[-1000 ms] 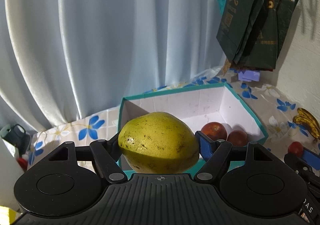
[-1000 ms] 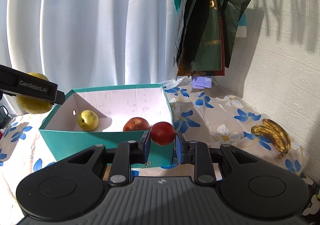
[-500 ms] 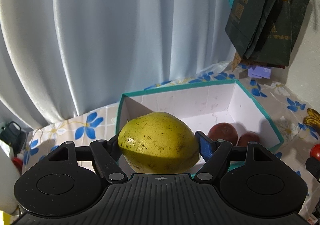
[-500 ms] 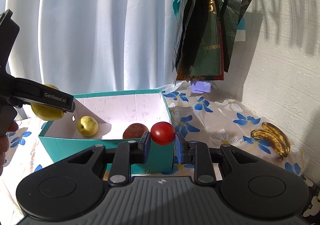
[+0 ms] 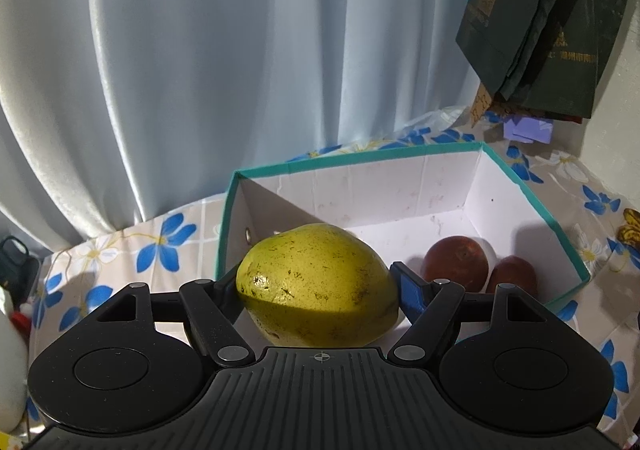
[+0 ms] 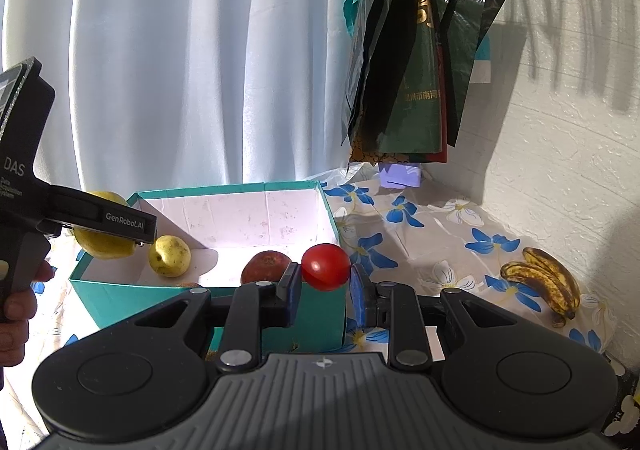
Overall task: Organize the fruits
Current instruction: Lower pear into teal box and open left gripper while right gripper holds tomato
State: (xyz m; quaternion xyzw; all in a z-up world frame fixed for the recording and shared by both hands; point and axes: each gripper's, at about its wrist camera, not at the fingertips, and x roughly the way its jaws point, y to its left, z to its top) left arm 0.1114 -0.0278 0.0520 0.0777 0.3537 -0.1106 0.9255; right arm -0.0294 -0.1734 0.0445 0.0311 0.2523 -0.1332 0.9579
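— Gripping anything, was the left gripper (image 5: 318, 284)?
— It clamped the yellow-green mango (image 5: 318, 284) over the teal box's (image 5: 360, 161) left end.
— And the right gripper (image 6: 325, 286)?
— It pinched a red tomato (image 6: 325, 267) before the box's near right corner; two reddish fruits (image 5: 456, 262) lay inside.

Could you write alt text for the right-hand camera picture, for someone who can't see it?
A handheld gripper pinches a small red tomato beside a teal box holding a yellow fruit and a reddish one. Spotted bananas lie on the flowered tablecloth.
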